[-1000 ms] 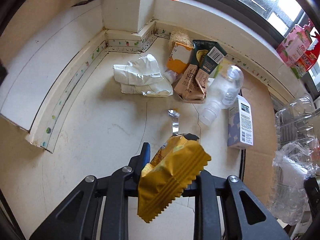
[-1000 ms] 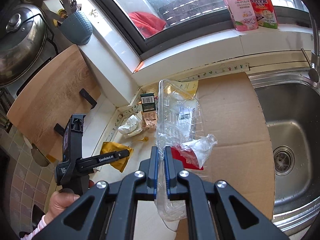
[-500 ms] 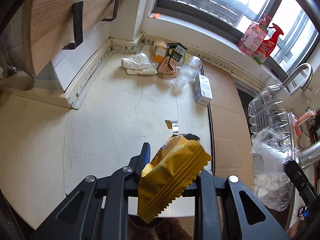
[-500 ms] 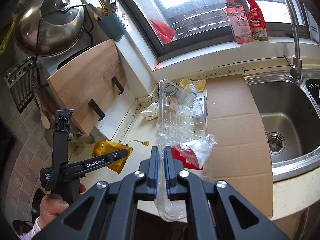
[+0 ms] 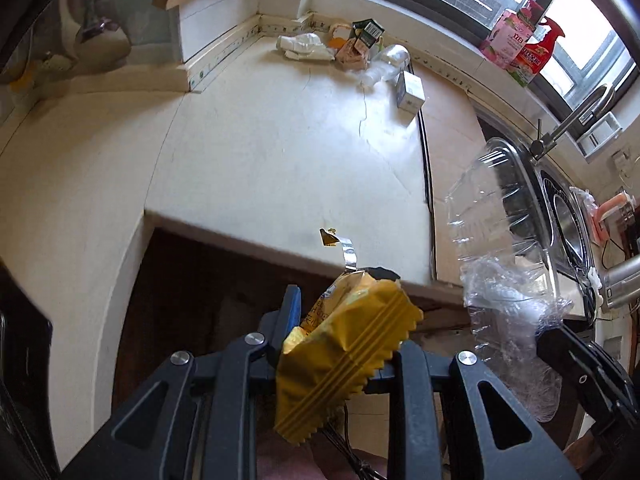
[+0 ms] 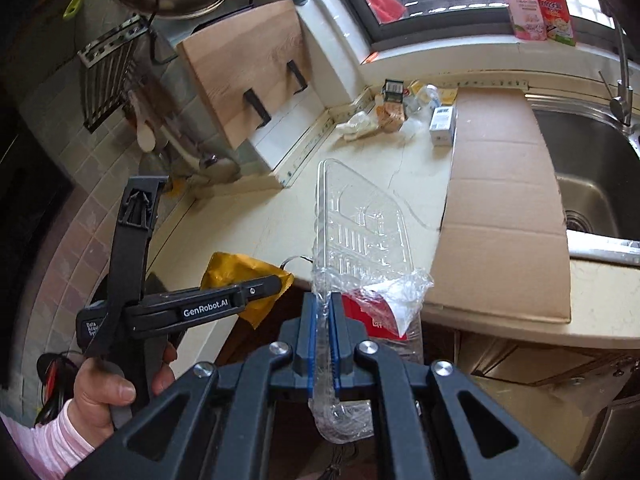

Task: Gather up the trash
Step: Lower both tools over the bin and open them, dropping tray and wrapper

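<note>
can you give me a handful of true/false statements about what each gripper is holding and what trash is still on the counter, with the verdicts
1. The left gripper is clamped on a yellow snack wrapper. True.
2. The right gripper is empty. False: it is shut on a clear plastic tray with crumpled film.
3. A pile of trash lies in the counter's back corner under the window. True.
4. The white carton stands inside the sink. False: it lies on the counter at the edge of the cardboard sheet.
5. The cardboard sheet hangs on the wall. False: it lies flat on the counter beside the sink.
</note>
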Motion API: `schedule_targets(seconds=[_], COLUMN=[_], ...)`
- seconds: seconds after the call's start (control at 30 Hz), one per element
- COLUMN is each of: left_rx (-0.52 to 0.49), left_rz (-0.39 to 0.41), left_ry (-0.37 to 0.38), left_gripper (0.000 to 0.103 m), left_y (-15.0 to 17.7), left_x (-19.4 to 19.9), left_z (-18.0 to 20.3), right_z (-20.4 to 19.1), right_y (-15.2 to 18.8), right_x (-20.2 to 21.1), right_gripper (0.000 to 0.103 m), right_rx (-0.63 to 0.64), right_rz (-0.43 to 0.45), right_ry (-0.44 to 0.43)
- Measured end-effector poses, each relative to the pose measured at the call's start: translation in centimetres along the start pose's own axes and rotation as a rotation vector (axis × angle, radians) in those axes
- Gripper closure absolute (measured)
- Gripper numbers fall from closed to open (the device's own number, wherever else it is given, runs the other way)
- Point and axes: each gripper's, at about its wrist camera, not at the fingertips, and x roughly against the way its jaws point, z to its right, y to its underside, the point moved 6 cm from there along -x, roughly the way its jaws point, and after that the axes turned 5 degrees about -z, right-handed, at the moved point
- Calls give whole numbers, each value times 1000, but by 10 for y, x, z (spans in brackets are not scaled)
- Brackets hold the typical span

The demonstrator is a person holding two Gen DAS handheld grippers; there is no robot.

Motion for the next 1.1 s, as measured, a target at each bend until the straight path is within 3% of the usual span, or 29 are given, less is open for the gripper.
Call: schedule_targets(seconds=[0.13, 0.27, 0.6, 0.83, 1.1], left_rx=[39, 86, 154, 181, 269], left_rz=[-45, -80, -181, -326, -480], left_ry=[-32, -34, -82, -102, -91], left_gripper=[82, 82, 82, 81, 79], left_y=[47, 86, 145, 171, 202], left_x=[-13, -27, -94, -195, -320], left_z=[0, 0, -17, -41, -77], right_z=[3, 24, 58, 100, 164], right_y=[39, 67, 127, 169, 228], right_x=[-1, -10, -72, -162, -274], right_gripper=[97, 97, 97, 97, 97], right_rx=[52, -8, -21, -147, -305], right_rz=[-75, -157, -351, -500, -679], right_ry=[-26, -84, -115, -126, -50])
